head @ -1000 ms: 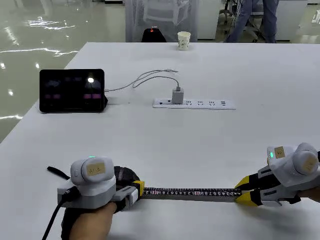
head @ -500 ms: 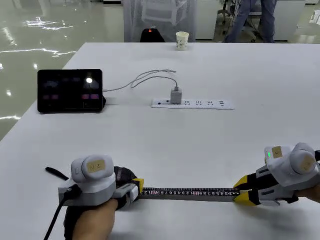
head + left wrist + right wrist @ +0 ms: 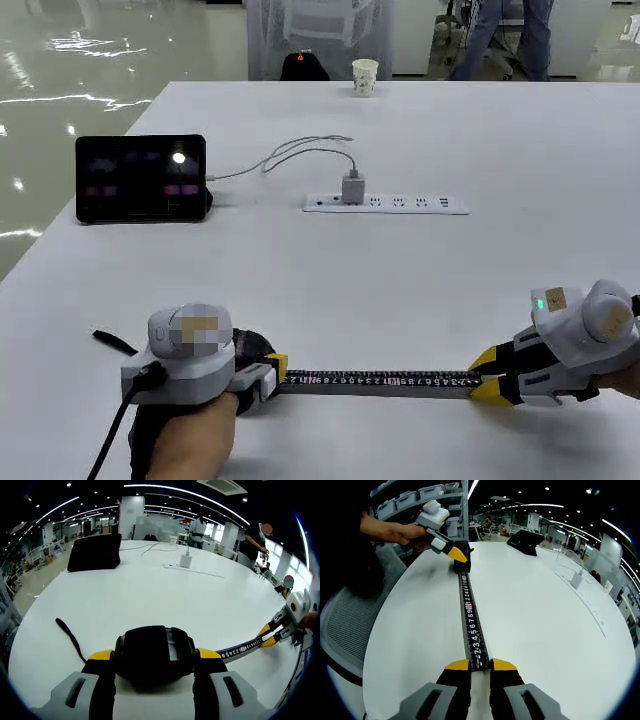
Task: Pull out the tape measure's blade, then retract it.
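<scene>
The black tape measure case [image 3: 155, 650] rests on the white table [image 3: 400, 290], clamped between the yellow-tipped jaws of my left gripper [image 3: 155, 655]. In the head view that left gripper [image 3: 262, 372] sits at the lower left, with the case [image 3: 252, 352] partly hidden behind it. The dark numbered blade [image 3: 380, 380] runs flat along the table toward the right. My right gripper [image 3: 486, 374] is shut on the blade's end; the right gripper view shows the blade [image 3: 471, 620] stretching from my right gripper [image 3: 480, 665] to the far case [image 3: 463, 560]. A black wrist strap [image 3: 70, 637] trails from the case.
A dark tablet [image 3: 142, 178] stands at the left. A white power strip [image 3: 385, 204] with a plugged charger [image 3: 353, 188] and cable lies mid-table. A paper cup [image 3: 365, 77] stands at the far edge. A person stands beyond the table at the back right.
The right gripper has edged slightly right and down with the blade's end, so a little more blade shows. The left gripper and case have stayed put. The head camera shifted slightly.
</scene>
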Action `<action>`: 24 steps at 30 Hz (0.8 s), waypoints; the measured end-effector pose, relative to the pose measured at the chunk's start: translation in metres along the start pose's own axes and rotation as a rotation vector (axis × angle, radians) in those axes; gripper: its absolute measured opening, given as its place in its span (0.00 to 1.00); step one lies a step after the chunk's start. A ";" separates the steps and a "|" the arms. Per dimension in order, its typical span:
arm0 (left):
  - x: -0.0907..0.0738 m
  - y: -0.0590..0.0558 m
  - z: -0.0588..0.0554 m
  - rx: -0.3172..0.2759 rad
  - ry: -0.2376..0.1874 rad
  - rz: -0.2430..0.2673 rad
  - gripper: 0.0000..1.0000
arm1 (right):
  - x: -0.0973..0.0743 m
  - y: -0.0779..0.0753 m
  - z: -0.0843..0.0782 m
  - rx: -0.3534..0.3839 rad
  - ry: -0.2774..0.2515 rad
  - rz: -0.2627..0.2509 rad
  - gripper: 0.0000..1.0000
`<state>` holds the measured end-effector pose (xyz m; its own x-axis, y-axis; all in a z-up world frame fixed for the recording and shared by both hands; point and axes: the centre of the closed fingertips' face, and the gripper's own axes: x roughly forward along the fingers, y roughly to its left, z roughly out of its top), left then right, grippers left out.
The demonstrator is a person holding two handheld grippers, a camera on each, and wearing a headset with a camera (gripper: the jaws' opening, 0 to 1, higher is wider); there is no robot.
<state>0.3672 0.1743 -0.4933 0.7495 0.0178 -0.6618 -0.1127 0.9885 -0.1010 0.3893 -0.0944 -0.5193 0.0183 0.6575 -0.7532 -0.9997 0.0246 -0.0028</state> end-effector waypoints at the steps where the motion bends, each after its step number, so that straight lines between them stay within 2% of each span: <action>1: 0.000 0.000 0.000 0.000 0.001 -0.001 0.57 | 0.000 0.000 0.000 -0.001 0.001 0.000 0.10; 24: 0.000 0.000 0.000 -0.004 0.000 -0.010 0.56 | 0.000 0.000 0.000 -0.005 0.006 -0.003 0.10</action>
<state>0.3668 0.1744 -0.4933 0.7503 0.0077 -0.6610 -0.1080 0.9879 -0.1111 0.3898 -0.0948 -0.5193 0.0212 0.6528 -0.7573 -0.9997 0.0225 -0.0086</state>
